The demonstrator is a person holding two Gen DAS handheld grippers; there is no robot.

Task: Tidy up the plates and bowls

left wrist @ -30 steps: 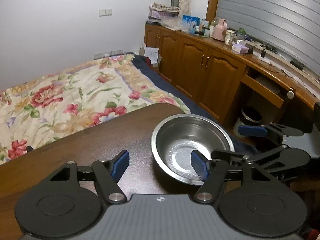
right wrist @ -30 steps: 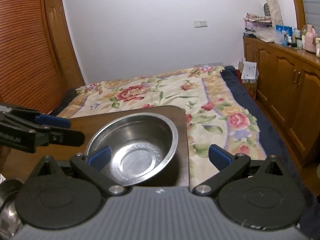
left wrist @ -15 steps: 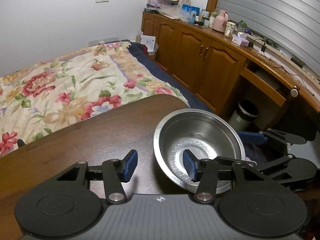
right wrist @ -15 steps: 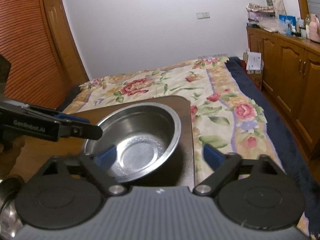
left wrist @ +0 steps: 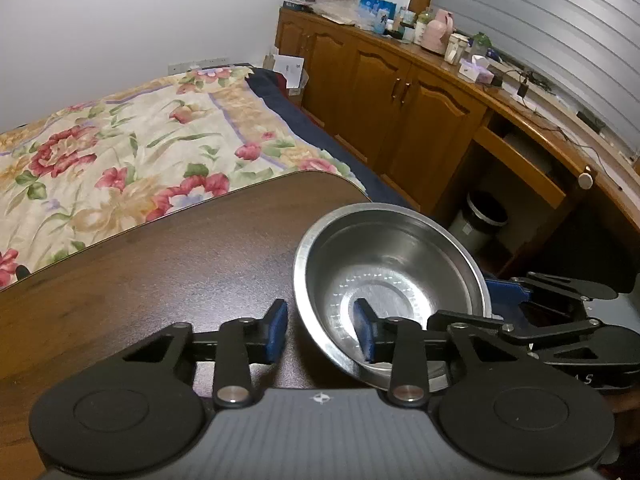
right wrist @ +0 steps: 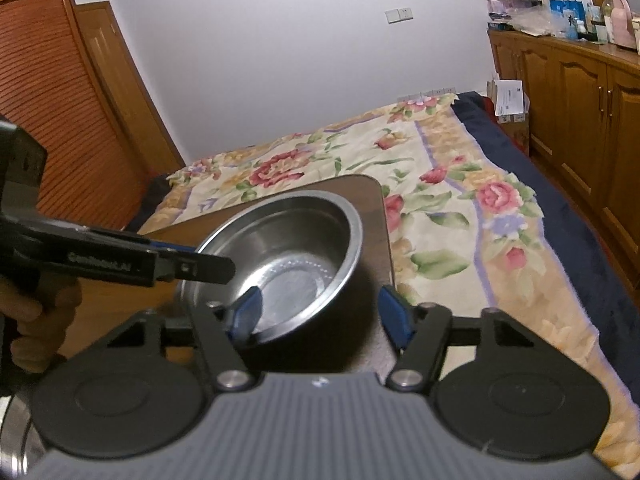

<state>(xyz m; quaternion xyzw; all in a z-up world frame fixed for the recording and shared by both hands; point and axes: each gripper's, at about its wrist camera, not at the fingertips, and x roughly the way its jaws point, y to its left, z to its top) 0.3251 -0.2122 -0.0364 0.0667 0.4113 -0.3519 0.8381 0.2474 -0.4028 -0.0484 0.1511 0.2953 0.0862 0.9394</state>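
Left wrist view, near field: my left tongs (left wrist: pixel 320 330) sit spread apart, straddling the near rim of the steel bowl (left wrist: pixel 390 276), one pad outside, one inside, not yet pinched. Right tongs (right wrist: pixel 326 312) likewise released, straddling the bowl's other rim. Bowl rests on the dark desk (left wrist: pixel 160 268) at its rounded far-right corner. I judge it light, stiff, slick; thin rim is the only hold, pads may slide. Desk edge is just beside the bowl, so a nudge could tip it off. Open desk lies leftward. Beyond: floral bed (left wrist: pixel 120 148), wooden cabinets (left wrist: pixel 400 104).
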